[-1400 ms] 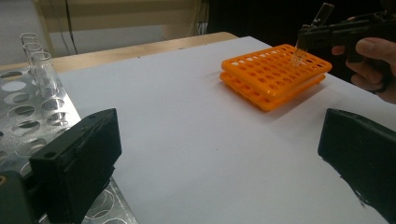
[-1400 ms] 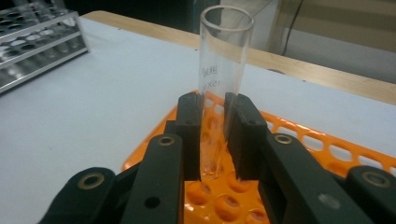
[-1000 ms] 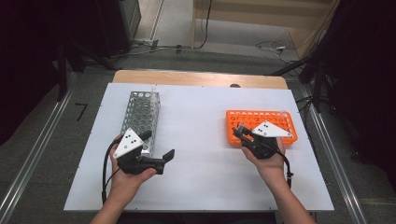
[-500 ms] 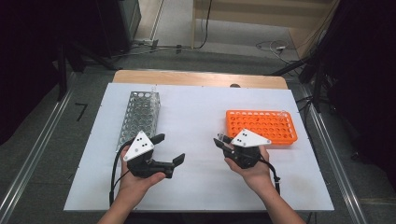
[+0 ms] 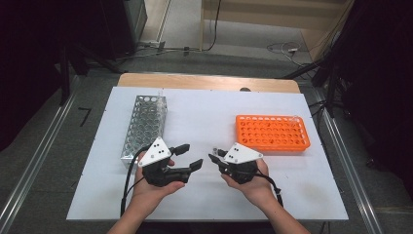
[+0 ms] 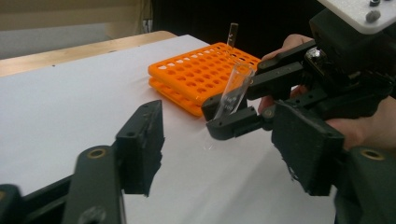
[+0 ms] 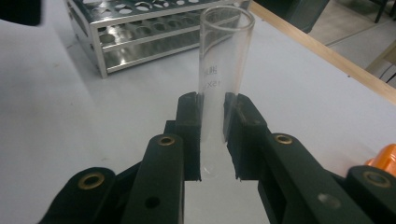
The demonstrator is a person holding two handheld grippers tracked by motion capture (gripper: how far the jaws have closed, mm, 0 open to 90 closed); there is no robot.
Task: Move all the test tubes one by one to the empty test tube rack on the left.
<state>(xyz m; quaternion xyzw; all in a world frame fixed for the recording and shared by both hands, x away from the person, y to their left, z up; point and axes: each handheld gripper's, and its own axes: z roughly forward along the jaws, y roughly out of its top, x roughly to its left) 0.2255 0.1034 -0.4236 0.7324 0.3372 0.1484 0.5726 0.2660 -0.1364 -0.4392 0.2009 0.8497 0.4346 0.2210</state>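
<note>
My right gripper [image 7: 214, 135] is shut on a clear glass test tube [image 7: 222, 79], held upright near its rounded bottom. In the high view that gripper [image 5: 215, 158] hovers over the middle of the white table, left of the orange tube rack [image 5: 272, 132]. My left gripper [image 5: 191, 156] faces it from the left, a short gap away. Its jaws have just been closing and stand partly open with nothing between them. In the left gripper view the tube [image 6: 233, 91] is ahead of my own jaws, tilted in the other gripper's fingers. The metal rack [image 5: 145, 124] stands at the left.
Another glass tube [image 6: 232, 32] stands in the far corner of the orange rack [image 6: 201, 70]. The metal rack [image 7: 140, 28] has several open holes. The white tabletop [image 5: 204, 112] ends in a wooden strip at the back, with cables on the floor beyond.
My right gripper has carried the tube left, from over the orange rack to the table's middle. The left gripper has shifted slightly right and its jaws have narrowed.
</note>
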